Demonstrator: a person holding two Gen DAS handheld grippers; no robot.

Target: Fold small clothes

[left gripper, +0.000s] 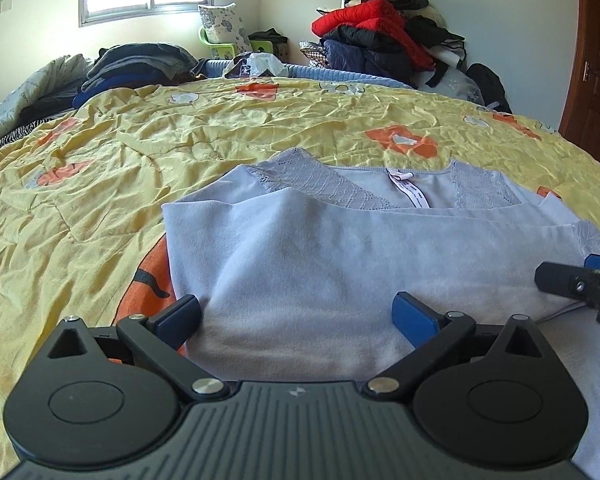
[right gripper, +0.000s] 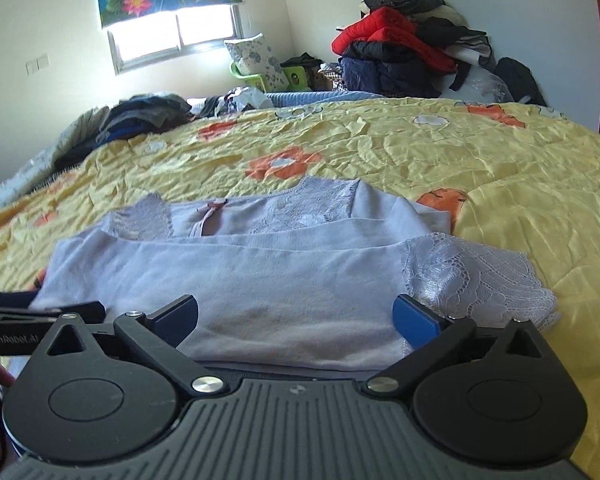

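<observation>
Nearest to each camera is its own hand-held gripper, low over the bed; the left hand-held gripper (left gripper: 296, 312) has its blue pads wide apart with nothing pressed between them, and the right hand-held gripper (right gripper: 296, 314) stands the same way, its pads apart and only lying fabric seen between them; the pale lilac garment (left gripper: 360, 248) lies on the yellow flowered quilt (left gripper: 140, 152) directly in front of both, already doubled over so that a straight folded edge crosses the view from left to right; its long axis therefore lies across the line along which the grippers point, and the neckline with the white label (left gripper: 410, 192) and the small pink bow (right gripper: 216, 204) is at the far side; the lace sleeve (right gripper: 472, 276) sticks out past the fold on the right, just beside the right gripper's pad, so I judge the right hand is nearer to that loose part, while the left one sits nearer the plain left edge; the next fold seems to depend on taking the near edge and carrying it away toward the neckline; a green basket (right gripper: 256, 76) stands far behind the bed with a flowered cushion (right gripper: 256, 58) leaning in it, and a pile of jackets (right gripper: 404, 52) rises at the back right
</observation>
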